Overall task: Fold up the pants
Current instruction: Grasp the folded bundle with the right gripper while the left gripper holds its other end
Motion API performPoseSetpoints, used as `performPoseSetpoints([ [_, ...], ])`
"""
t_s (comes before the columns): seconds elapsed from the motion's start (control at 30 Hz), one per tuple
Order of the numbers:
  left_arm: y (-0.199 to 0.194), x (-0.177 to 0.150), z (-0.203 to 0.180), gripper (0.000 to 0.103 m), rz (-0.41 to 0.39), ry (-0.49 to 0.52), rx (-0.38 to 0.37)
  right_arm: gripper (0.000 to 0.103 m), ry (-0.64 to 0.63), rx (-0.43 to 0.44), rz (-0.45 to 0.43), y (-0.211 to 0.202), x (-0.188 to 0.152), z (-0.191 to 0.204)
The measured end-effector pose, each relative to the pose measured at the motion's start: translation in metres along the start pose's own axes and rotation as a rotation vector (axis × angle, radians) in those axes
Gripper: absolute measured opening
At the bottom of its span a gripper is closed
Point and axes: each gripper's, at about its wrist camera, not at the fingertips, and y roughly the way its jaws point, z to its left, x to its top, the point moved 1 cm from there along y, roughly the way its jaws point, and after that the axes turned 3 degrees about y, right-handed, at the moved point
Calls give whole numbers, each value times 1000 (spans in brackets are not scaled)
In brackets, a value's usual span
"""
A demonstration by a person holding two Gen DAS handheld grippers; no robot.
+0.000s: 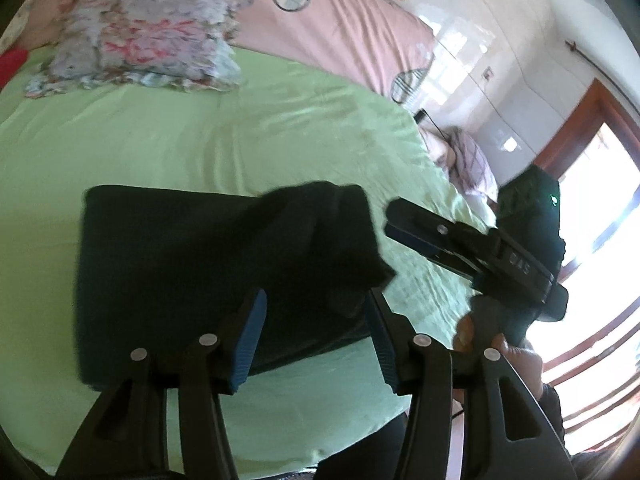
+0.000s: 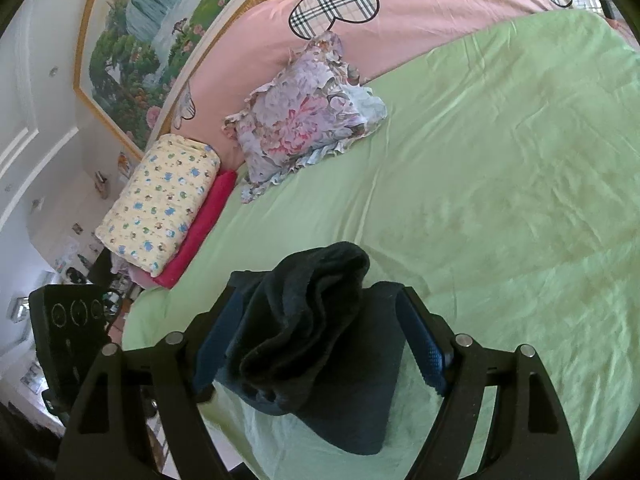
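On the green bed sheet (image 1: 208,136), near the bed's front edge, the dark pants (image 1: 192,256) lie folded into a compact block. Left hand-held gripper (image 1: 316,336): released, blue pads (image 1: 250,336) spread either side of the block's near edge, not pinching it. Right hand-held gripper (image 2: 320,344): fingers apart, a bunched fold of pants (image 2: 312,320) sitting loose between the pads (image 2: 426,344); in the left wrist view it appears nearly closed beside the block's right corner, so its state cannot be told. Floral pillow (image 2: 304,120) well behind, against the pink quilt (image 2: 420,4)
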Motion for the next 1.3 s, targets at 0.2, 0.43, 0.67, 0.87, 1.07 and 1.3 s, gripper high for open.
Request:
performPoseSetpoints([
  [0.2, -17, 3, 42, 56, -31, -75, 61, 80, -6, -70, 4, 5, -5, 14],
  [0.43, -31, 3, 84, 61, -53, -152, 101, 81, -11, -173, 17, 15, -15, 24],
  [0.67, -33, 3, 102, 64, -50, -176, 121, 81, 5, -206, 28, 20, -21, 26],
  [0.87, -30, 3, 107, 65, -49, -191, 116, 81, 18, -223, 22, 21, -21, 27],
  [1.07, -27, 0, 113, 66, -42, -211, 119, 81, 63, -242, 14, 23, -18, 21],
  [1.3, -19, -2, 123, 66, -28, -232, 120, 81, 104, -261, 31, 27, -28, 6],
])
